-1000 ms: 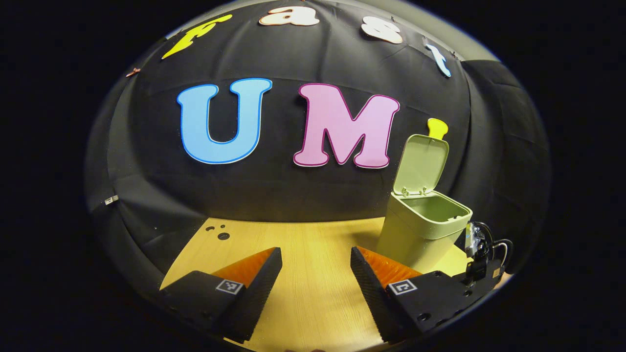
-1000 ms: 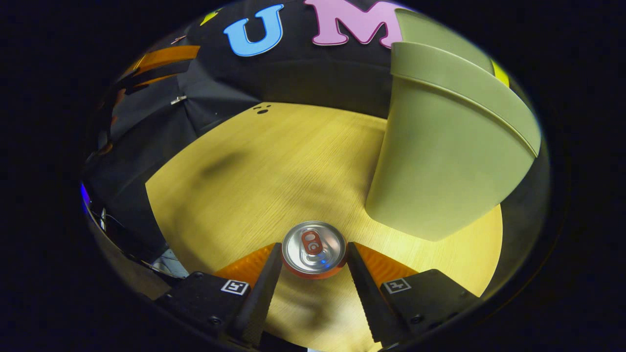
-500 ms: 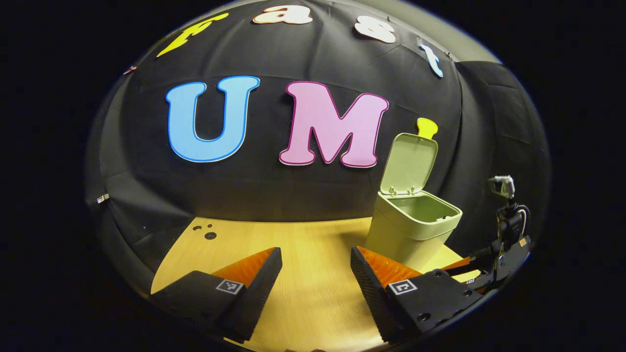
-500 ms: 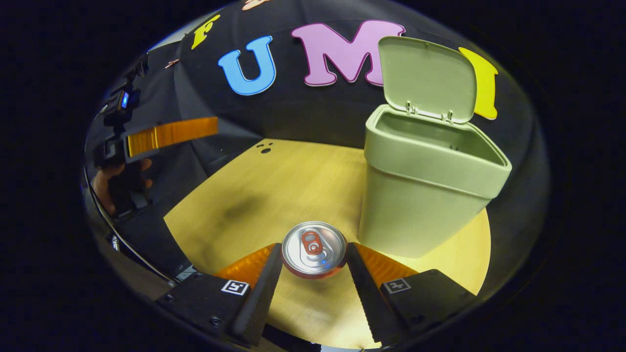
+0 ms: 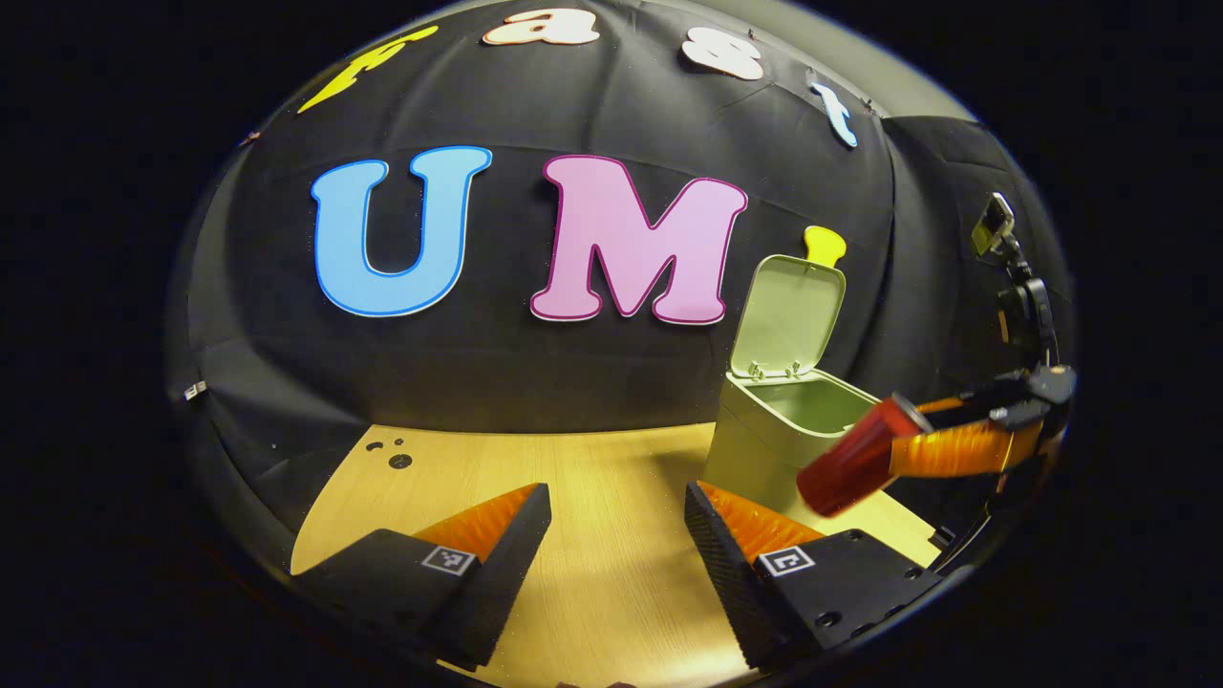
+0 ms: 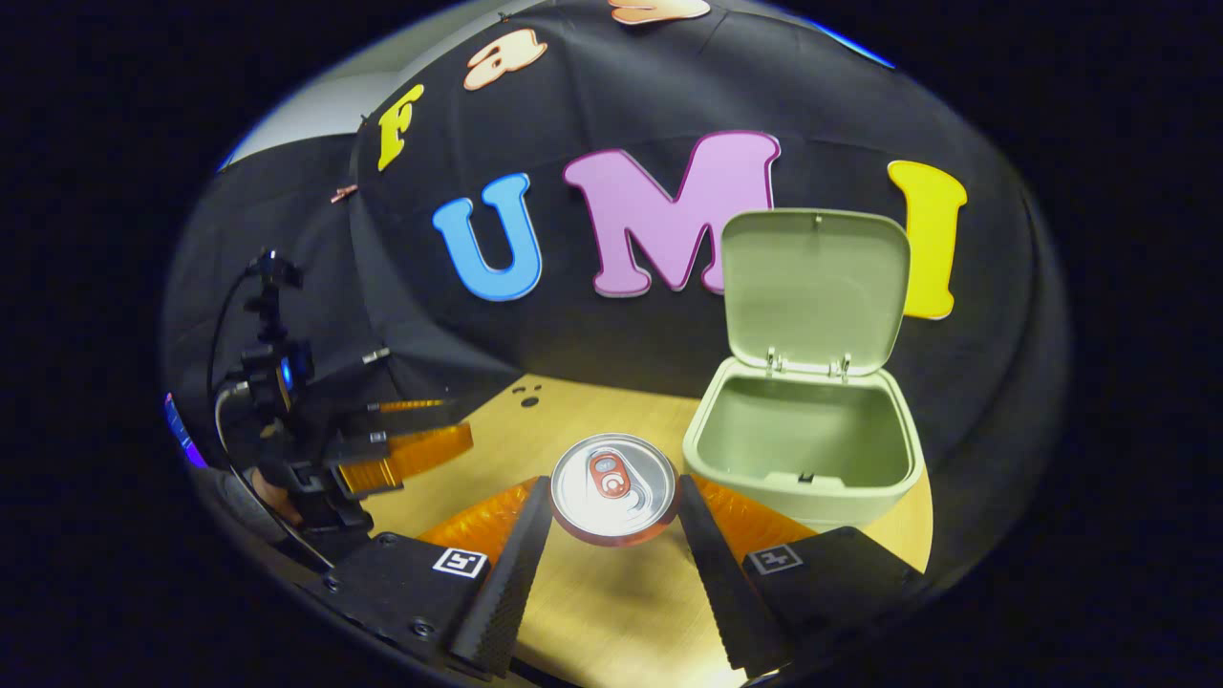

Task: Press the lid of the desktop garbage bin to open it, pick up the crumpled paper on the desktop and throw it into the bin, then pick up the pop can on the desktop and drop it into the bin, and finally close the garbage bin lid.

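I have the red pop can with its silver pull-tab top (image 6: 613, 486) clamped between both fingers of my right claw (image 6: 611, 521). It is lifted clear of the pale wooden bench (image 6: 611, 612) and sits just in front of the pale green plastic desktop bin (image 6: 803, 459). In the left gripper view the can (image 5: 855, 459) hangs tilted beside the bin's front rim, not yet over the opening. The bin's hinged lid (image 6: 812, 287) stands upright and open against the black cloth wall (image 5: 478, 363). My left claw (image 5: 616, 521) hovers low over the bench with its fingers apart and nothing between them.

By my reckoning the lid-press is done. I see no crumpled paper on the bench, so it is probably already thrown away, though I cannot make it out inside the bin. What is left: carry the can over the opening, let it drop, then shut the lid.
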